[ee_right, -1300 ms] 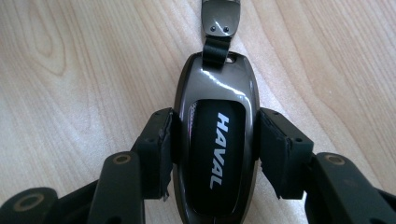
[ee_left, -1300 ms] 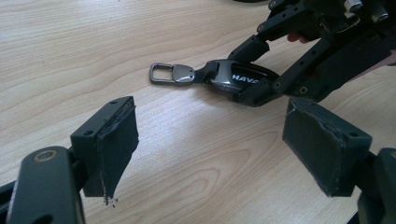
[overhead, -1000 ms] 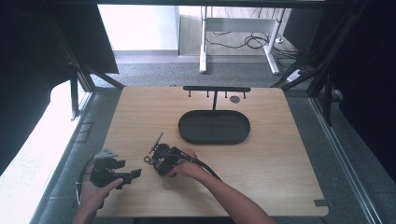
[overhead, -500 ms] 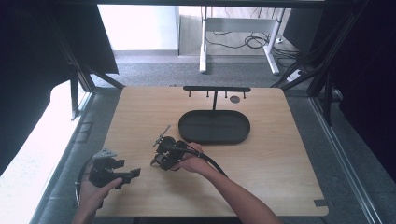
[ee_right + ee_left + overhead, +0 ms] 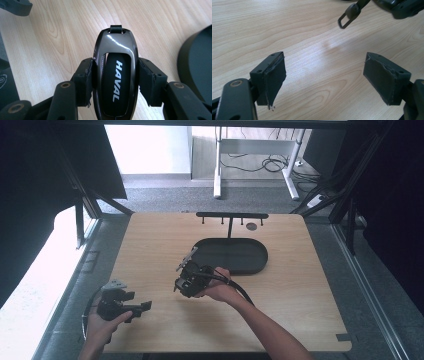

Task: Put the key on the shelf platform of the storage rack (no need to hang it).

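Between the pads of the right tool (image 5: 115,82): a glossy dark key fob (image 5: 116,75), lettered HAVAL, clamped by its two long sides, strap loop pointing away from the camera and out past the fingertips. Held clear above the wooden desk (image 5: 300,285), near the left end of the oval black tray (image 5: 250,265); seen from above as right tool (image 5: 186,269) gripped in a hand (image 5: 220,290) at mid-desk. Behind the tray, a black hook rack (image 5: 231,215) at the far edge. Down at the near left corner, left tool (image 5: 142,307) resting low, well apart from the fob; pads (image 5: 274,77) spread wide, nothing between, bare wood beneath.
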Tool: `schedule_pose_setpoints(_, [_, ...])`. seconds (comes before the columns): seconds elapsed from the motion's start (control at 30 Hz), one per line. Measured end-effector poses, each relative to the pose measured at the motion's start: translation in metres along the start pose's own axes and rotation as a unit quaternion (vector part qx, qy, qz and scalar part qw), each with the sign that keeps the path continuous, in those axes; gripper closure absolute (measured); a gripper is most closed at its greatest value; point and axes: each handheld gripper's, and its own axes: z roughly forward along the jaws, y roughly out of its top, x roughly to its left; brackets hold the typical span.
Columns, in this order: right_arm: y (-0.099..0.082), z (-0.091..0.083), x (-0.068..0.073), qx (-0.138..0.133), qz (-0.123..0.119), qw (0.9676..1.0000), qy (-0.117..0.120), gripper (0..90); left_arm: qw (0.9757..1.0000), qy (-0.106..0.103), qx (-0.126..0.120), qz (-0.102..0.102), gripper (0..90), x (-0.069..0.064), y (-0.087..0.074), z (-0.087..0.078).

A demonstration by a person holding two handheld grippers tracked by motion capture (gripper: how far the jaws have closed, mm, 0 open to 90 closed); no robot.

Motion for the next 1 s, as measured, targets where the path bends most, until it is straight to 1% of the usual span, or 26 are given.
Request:
schedule_pose_setpoints(0.43, [-0.014,-0.020,-0.014,-0.009,0.010,0.9999,-0.009,49.0,1.0000,0.001,0.002,0.001,18.4,0.000,0.000,0.000])
schedule_pose_setpoints(0.5, [-0.017,-0.025,-0.019,-0.014,0.015,0.9997,-0.013,49.0,1.0000,0.001,0.003,0.003,18.4,0.000,0.000,0.000])
schedule_pose_setpoints(0.57, [-0.018,-0.026,-0.021,-0.014,0.017,0.9997,-0.015,49.0,1.0000,0.002,0.003,0.004,18.4,0.000,0.000,0.001])
schedule_pose_setpoints(0.67, [-0.022,-0.032,-0.028,-0.016,0.023,0.9994,-0.020,49.0,1.0000,0.001,0.003,0.002,18.4,0.000,0.000,0.002])
schedule_pose_setpoints(0.7, [-0.022,-0.032,-0.028,-0.016,0.023,0.9994,-0.020,49.0,1.0000,0.001,0.003,0.002,18.4,0.000,0.000,0.002])
schedule_pose_setpoints(0.73, [-0.025,-0.035,-0.031,-0.018,0.025,0.9993,-0.023,49.0,1.0000,0.001,0.003,0.001,18.4,0.000,0.000,0.002])
schedule_pose_setpoints(0.8, [-0.026,-0.036,-0.033,-0.019,0.027,0.9991,-0.026,49.0,1.0000,0.000,0.005,0.002,18.4,0.000,0.000,0.002])
schedule_pose_setpoints(0.83, [-0.028,-0.039,-0.037,-0.023,0.034,0.9987,-0.031,49.0,1.0000,0.000,0.005,0.003,18.4,0.000,0.000,0.002])
schedule_pose_setpoints(0.9, [-0.029,-0.041,-0.040,-0.026,0.039,0.9983,-0.033,49.0,1.0000,-0.001,0.007,0.003,18.4,-0.001,0.000,0.002])
schedule_pose_setpoints(1.0, [-0.031,-0.043,-0.045,-0.028,0.043,0.9981,-0.036,49.0,1.0000,-0.001,0.008,0.003,18.4,-0.001,0.000,0.002])
